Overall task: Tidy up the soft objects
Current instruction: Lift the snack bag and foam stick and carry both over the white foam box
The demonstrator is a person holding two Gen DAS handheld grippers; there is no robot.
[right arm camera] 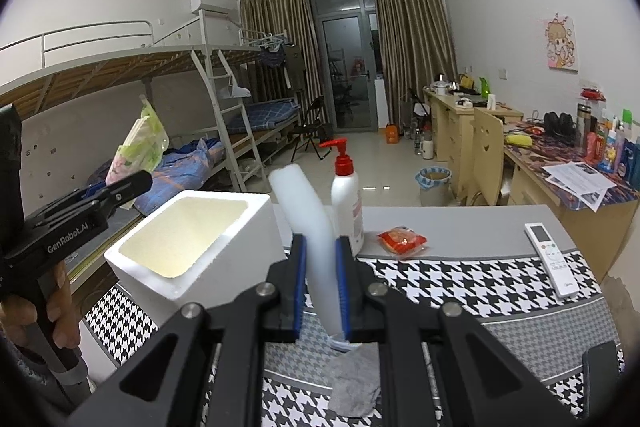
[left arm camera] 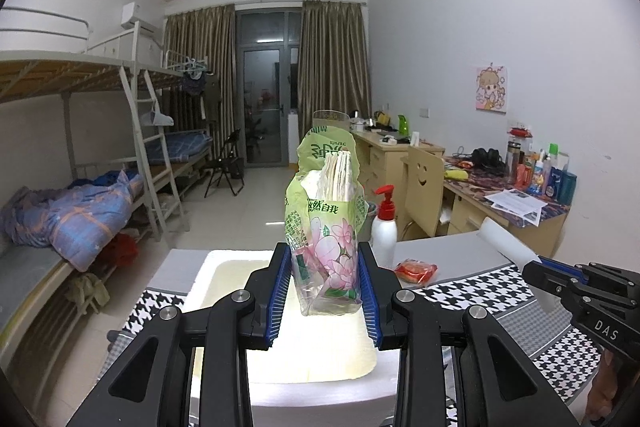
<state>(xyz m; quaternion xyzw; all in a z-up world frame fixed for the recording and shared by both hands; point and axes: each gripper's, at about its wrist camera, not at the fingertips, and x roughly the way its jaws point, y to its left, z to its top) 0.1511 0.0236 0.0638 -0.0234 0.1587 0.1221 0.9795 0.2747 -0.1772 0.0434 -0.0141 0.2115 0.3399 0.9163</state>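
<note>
- The left gripper (left arm camera: 325,291) is clamped on a tissue pack (left arm camera: 326,219), its blue pads pressing the pack's lower sides.
- The pack stands upright between the fingers, green and pink wrapper crumpled, with a stack of tissues (left arm camera: 340,175) poking out of the torn top.
- It hangs in the air above a white foam box (left arm camera: 224,259), whose open, cream-coloured inside lies directly under the gripper.
- In the right wrist view the same pack (right arm camera: 140,147) shows to the left, held up beyond the box's (right arm camera: 224,239) far-left side.
- The right gripper (right arm camera: 322,291) is closed on a white foam strip (right arm camera: 304,211), pads tight against its lower part.
- The strip rises from the fingers and bends left at its top; its lower end sticks out below the pads.
- The strip is held over the table, just right of the box.
- A pump bottle (right arm camera: 347,199) with a red top stands on the table (right arm camera: 460,227), just behind the strip.
- A red packet (right arm camera: 402,239) lies right of the bottle, at the far edge of a houndstooth cloth (right arm camera: 472,279).
- A white remote (right arm camera: 552,259) lies further right, partly on the cloth.
- A grey rag (right arm camera: 354,383) lies on the cloth near the right gripper.
- A hand (right arm camera: 48,311) holds the left gripper's handle.
</note>
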